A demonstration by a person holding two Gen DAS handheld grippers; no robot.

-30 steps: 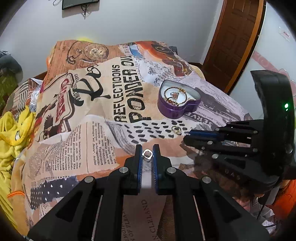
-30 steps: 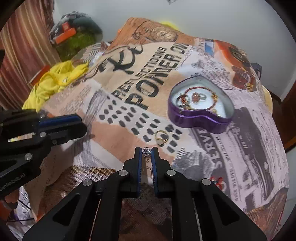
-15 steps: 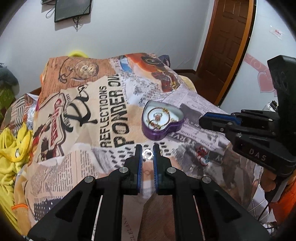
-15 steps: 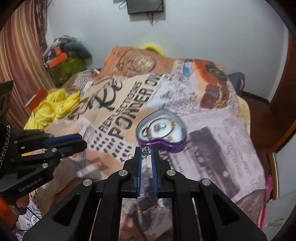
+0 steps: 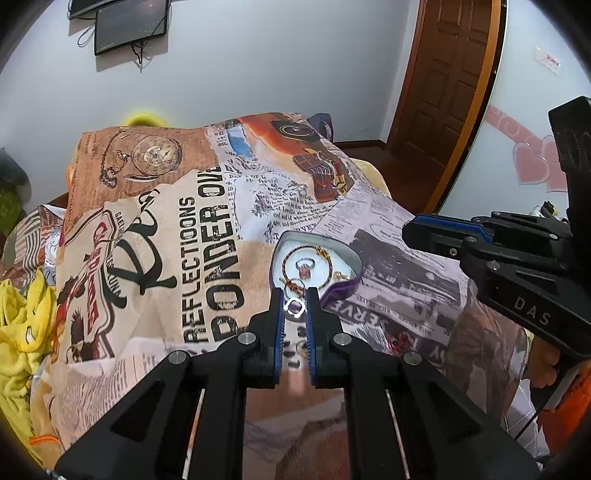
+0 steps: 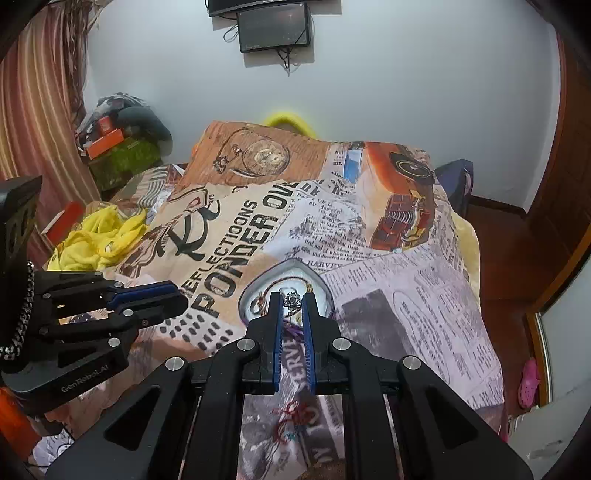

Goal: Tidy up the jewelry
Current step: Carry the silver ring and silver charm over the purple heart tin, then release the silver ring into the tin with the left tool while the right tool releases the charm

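Note:
A purple heart-shaped jewelry box (image 5: 343, 291) lies open on the printed bedspread, holding a beaded bracelet (image 5: 325, 254) and rings. It also shows in the right wrist view (image 6: 248, 295). My left gripper (image 5: 294, 306) is shut on a small silver ring (image 5: 294, 306), held above the box's near edge. My right gripper (image 6: 292, 300) is shut on a silver ring with a stone (image 6: 292, 300), held over the box. A gold ring (image 5: 301, 347) lies on the bedspread below my left gripper. A red string bracelet (image 6: 291, 417) lies near the bed's front.
The printed bedspread (image 5: 207, 229) covers the bed. Yellow cloth (image 6: 96, 240) is bunched at the left. A wooden door (image 5: 443, 81) stands at the far right. A screen (image 6: 273, 29) hangs on the wall. Boxes and bags (image 6: 118, 144) are piled in the left corner.
Both grippers have risen and drawn in toward the heart box, each still holding its ring. The box now sits directly ahead of both fingertips.

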